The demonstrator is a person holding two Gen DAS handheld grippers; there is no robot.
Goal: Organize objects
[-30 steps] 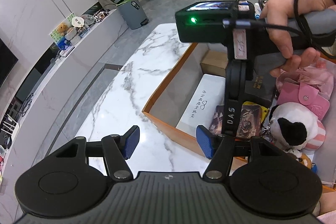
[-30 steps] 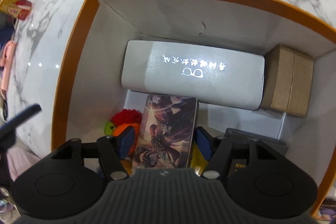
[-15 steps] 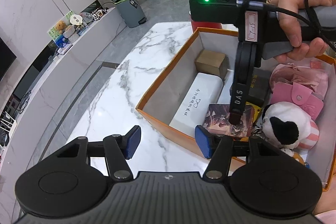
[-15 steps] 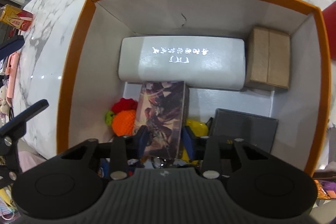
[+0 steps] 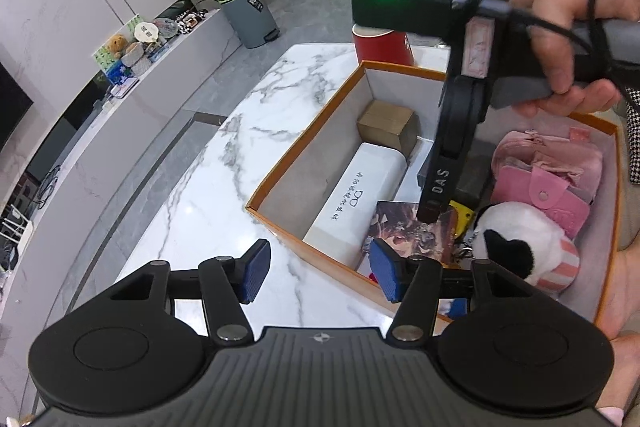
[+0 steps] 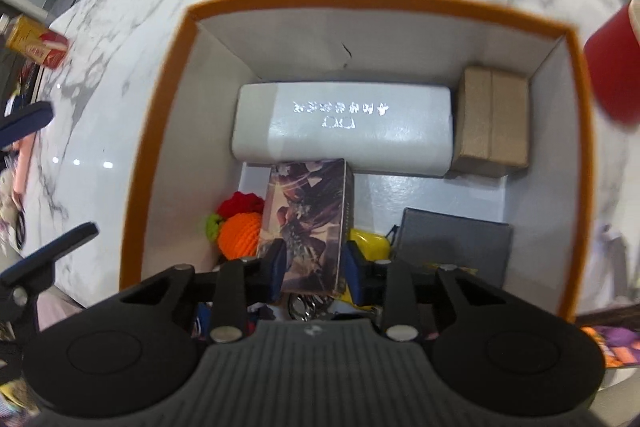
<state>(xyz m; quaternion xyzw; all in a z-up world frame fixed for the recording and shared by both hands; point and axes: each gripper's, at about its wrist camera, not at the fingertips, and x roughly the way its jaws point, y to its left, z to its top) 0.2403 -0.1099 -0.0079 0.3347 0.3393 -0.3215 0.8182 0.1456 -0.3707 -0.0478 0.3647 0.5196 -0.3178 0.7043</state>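
An orange-rimmed open box (image 6: pixel 168 131) (image 5: pixel 304 139) stands on the marble table. In it lie a long white case (image 6: pixel 344 123) (image 5: pixel 360 195), a brown carton (image 6: pixel 492 123), a grey box (image 6: pixel 452 247) and an illustrated card box (image 6: pixel 308 211) (image 5: pixel 408 231). My right gripper (image 6: pixel 316 269) (image 5: pixel 430 217) points steeply down into the box. Its jaws are closing and the blue pads press on the near end of the card box. My left gripper (image 5: pixel 320 271) hovers open over the table at the box's near corner, with nothing between its fingers.
A panda plush (image 5: pixel 524 243) and pink pouches (image 5: pixel 548 171) fill the right side of the box. A knitted orange ball (image 6: pixel 240 239) and a yellow item (image 6: pixel 368 243) flank the card box. A red cup (image 5: pixel 382 47) stands behind the box, a packet (image 6: pixel 36 43) at the table's left.
The right jaws have gone from wide apart to gripping the card box, and that hand has risen. The left gripper has drawn back, showing more of the box.
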